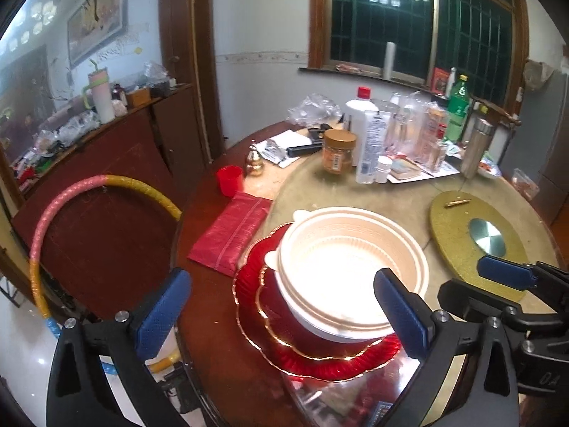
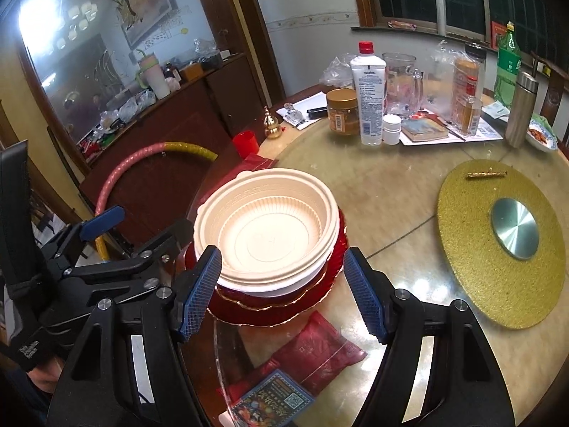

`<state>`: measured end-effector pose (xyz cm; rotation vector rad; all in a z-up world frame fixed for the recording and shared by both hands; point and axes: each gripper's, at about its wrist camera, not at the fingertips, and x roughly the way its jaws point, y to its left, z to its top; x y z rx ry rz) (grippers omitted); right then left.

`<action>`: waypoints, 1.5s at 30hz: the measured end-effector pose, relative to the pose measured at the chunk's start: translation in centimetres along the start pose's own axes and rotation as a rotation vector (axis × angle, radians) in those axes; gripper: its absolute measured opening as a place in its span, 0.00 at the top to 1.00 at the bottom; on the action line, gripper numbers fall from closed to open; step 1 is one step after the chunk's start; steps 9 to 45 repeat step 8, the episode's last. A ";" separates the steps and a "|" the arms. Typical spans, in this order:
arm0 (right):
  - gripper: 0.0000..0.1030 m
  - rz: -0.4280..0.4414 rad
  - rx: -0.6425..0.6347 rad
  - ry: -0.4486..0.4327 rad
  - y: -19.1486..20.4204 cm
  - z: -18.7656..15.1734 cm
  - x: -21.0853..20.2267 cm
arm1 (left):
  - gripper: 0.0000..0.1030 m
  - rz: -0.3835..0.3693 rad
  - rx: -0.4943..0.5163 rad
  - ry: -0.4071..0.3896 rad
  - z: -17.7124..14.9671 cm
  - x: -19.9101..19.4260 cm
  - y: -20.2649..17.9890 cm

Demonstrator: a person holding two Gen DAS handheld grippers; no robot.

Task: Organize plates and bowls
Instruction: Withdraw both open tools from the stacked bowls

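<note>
Two nested cream plastic bowls (image 1: 341,267) (image 2: 266,231) sit on a stack of red scalloped plates with gold rims (image 1: 320,352) (image 2: 270,307) at the near edge of the round table. My left gripper (image 1: 282,315) stands wide open; its right pad (image 1: 402,315) is just in front of the bowls' near rim, its left pad (image 1: 163,313) off the table edge. My right gripper (image 2: 282,290) is open just short of the stack, nothing pressed between its pads. Each gripper shows in the other's view: the right gripper (image 1: 505,277), the left gripper (image 2: 103,220).
A gold turntable disc (image 2: 498,249) lies to the right of the stack. Bottles, jars and a glass mug (image 2: 402,82) crowd the far side. A red cup (image 1: 229,179) and a red cloth pouch (image 1: 231,235) lie to the left. A hoop (image 1: 89,192) leans on the chair.
</note>
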<state>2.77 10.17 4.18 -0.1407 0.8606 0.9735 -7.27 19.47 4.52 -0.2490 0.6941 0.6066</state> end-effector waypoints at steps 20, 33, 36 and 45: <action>0.30 -0.009 -0.023 0.009 0.3 0.0 -0.1 | 0.00 0.002 0.024 0.004 0.0 0.4 -0.3; 0.30 -0.009 -0.023 0.009 0.3 0.0 -0.1 | 0.00 0.002 0.024 0.004 0.0 0.4 -0.3; 0.30 -0.009 -0.023 0.009 0.3 0.0 -0.1 | 0.00 0.002 0.024 0.004 0.0 0.4 -0.3; 0.30 -0.009 -0.023 0.009 0.3 0.0 -0.1 | 0.00 0.002 0.024 0.004 0.0 0.4 -0.3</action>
